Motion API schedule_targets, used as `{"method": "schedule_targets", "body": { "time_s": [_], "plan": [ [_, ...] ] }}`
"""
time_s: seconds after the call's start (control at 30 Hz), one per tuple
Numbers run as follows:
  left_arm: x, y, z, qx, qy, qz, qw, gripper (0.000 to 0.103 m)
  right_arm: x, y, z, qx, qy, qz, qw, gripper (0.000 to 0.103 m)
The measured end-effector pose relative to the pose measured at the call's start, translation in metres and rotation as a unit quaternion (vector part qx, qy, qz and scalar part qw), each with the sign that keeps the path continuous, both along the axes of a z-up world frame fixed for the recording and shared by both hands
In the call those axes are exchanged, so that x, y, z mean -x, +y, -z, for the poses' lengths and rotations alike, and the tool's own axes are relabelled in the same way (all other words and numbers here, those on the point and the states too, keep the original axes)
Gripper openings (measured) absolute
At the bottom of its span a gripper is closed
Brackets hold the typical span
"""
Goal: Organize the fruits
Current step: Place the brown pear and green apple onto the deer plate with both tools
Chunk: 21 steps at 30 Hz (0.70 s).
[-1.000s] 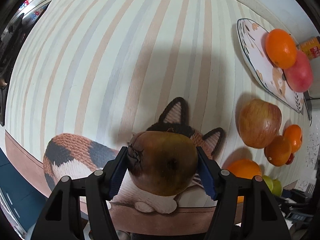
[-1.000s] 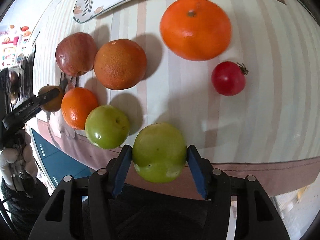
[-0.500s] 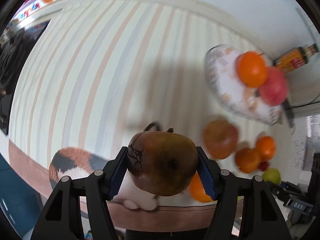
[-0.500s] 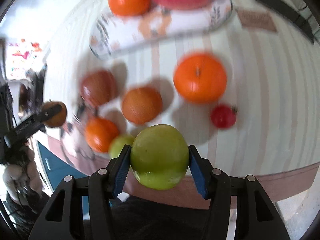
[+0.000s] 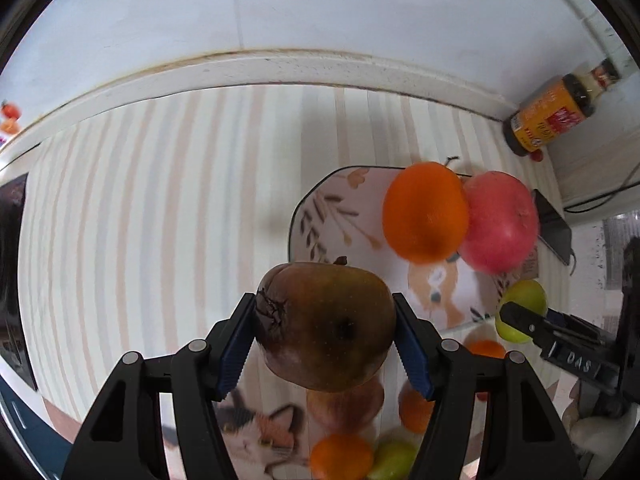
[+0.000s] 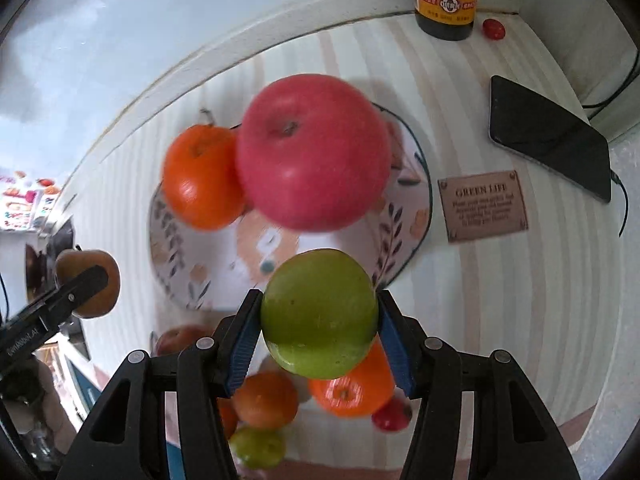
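Gripping one fruit each, our two grippers point steeply down above a striped tablecloth [image 6: 520, 300]. Our left gripper [image 5: 326, 334] is clamped on one brown pear [image 5: 324, 326]; our right gripper [image 6: 318, 330] is clamped on one green apple [image 6: 318, 312], both held in the air over the near rim of the plate [image 6: 404, 220]. Below them, near the cloth's front edge, we count loose fruit, blurred: three oranges, one green apple, one red apple and one small red tomato [image 6: 390, 416]. Farther off, the one patterned plate carries one orange [image 6: 200, 178] touching one pink-red apple [image 6: 312, 152]. Toward the far right corner lie one dark phone [image 6: 550, 136], then one sauce bottle [image 6: 446, 0] with one cherry tomato [image 6: 493, 29] just beside it.
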State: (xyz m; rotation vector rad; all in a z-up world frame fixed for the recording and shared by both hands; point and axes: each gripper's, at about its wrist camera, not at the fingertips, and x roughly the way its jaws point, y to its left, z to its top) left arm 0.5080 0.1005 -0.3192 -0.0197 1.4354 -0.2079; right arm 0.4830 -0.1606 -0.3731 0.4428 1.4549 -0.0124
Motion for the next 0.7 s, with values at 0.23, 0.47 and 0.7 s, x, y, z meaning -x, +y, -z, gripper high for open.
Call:
{"method": "schedule_targets", "body": {
  "time_s": [0.23, 0.47, 0.7],
  "plan": [
    [-0.051, -0.008, 0.036, 0.018, 0.061, -0.008, 0.9979, 0.063, -0.008, -0.003, 0.023, -0.003, 0.008, 0.039, 0.999, 0.059],
    [-0.082, -0.012, 0.043, 0.032, 0.075, -0.035, 0.9961, 0.063, -0.005, -0.003, 0.024, -0.007, 0.001, 0.05, 0.999, 0.06],
    [-0.088, -0.013, 0.051, 0.027, 0.089, -0.04, 0.9949, 0.064, 0.003, -0.01, 0.021, -0.018, 0.0, 0.06, 0.998, 0.066]
  ]
}}
